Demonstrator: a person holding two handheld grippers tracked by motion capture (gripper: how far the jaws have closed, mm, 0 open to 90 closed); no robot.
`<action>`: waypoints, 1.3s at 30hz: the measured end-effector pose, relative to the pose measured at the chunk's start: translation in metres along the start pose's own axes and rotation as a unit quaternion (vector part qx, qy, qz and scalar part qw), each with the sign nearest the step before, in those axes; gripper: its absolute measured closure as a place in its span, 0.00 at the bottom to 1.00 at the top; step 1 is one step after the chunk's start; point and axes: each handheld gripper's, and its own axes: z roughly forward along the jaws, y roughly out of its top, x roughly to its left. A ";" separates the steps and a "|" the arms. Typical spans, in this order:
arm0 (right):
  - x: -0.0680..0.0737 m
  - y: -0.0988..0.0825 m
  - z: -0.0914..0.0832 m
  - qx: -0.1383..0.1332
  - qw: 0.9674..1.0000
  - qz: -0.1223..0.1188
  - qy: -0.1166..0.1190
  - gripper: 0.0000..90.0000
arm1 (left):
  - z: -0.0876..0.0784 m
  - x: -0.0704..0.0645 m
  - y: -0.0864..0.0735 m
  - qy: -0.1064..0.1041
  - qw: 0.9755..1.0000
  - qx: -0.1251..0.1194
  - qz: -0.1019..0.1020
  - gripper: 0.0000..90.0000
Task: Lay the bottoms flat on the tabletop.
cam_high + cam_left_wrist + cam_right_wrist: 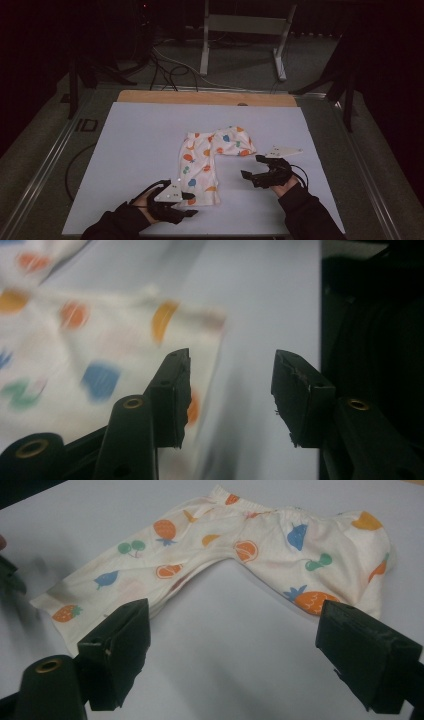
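Looking down on a pale table mat (pixel 140 150), a person in dark sleeves holds a two-jaw gripper in each hand beside a small pair of cream trousers (pixel 207 160) printed with coloured fruit. The trousers lie flat near the middle of the mat, bent into an L: one leg runs down toward the person, the other part lies folded across to the right.

At the left, the left gripper (pixel 189 204) sits at the near leg's cuff, jaws spread wide and holding nothing; in the left gripper view one jaw overlaps the fabric's edge (pixel 215 340) and the other is over bare mat.

At the right, the right gripper (pixel 252 167) hovers just beside the folded part, jaws also wide apart and empty.

This looks like the approach before a fold. The next move likely calls for closing the left jaws on the cuff edge. Bare mat lies open all round, with its edges well away from the cloth.
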 end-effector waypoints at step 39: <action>-0.002 -0.001 -0.001 0.001 1.000 0.000 0.003 0.16 | 0.084 -0.007 0.030 0.004 0.997 0.069 0.026 0.94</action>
